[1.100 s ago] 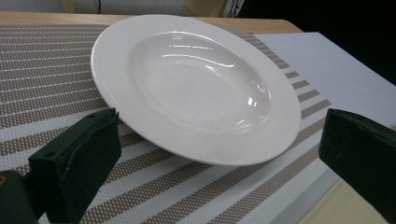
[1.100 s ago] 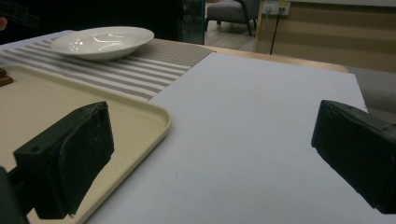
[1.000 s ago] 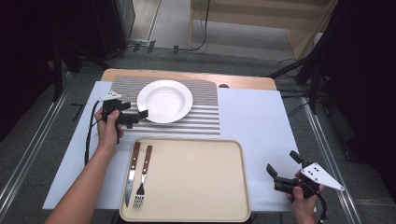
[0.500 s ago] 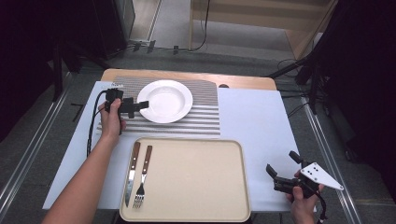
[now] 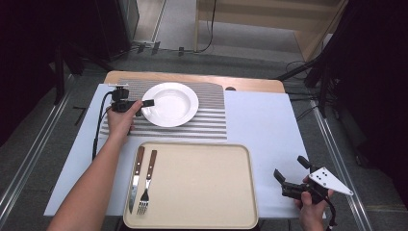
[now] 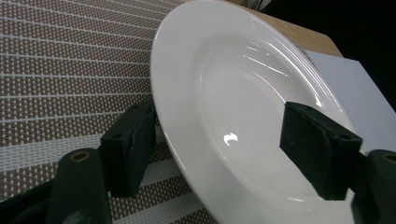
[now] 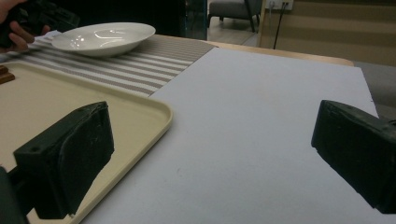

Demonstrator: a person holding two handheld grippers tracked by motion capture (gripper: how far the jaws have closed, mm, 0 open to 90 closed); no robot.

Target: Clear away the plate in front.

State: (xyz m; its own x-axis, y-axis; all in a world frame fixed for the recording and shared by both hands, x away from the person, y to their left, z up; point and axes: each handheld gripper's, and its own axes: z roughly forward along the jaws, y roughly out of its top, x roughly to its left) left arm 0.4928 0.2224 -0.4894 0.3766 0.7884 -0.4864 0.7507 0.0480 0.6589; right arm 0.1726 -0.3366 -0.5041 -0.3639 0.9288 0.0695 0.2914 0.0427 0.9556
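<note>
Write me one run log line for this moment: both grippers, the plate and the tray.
left gripper: jaws closing astride plate rim, not yet gripping | right gripper: open, nothing between jaws | plate: on striped mat | tray: holds knife, fork

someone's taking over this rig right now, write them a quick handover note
Left claw: its jaws have just been closing around the near rim of the white plate, one jaw under the rim on the striped placemat, the other over the bowl. The pads are not pressing yet, so there is no grip.
Right claw: open, nothing between its jaws, low over the white table cover to the right of the tray.
Knife and fork lie side by side at the tray's left edge.
Done: cutlery on the tray. Left: finish the grasp on the plate, which is not lifted; it probably goes on the tray.
</note>
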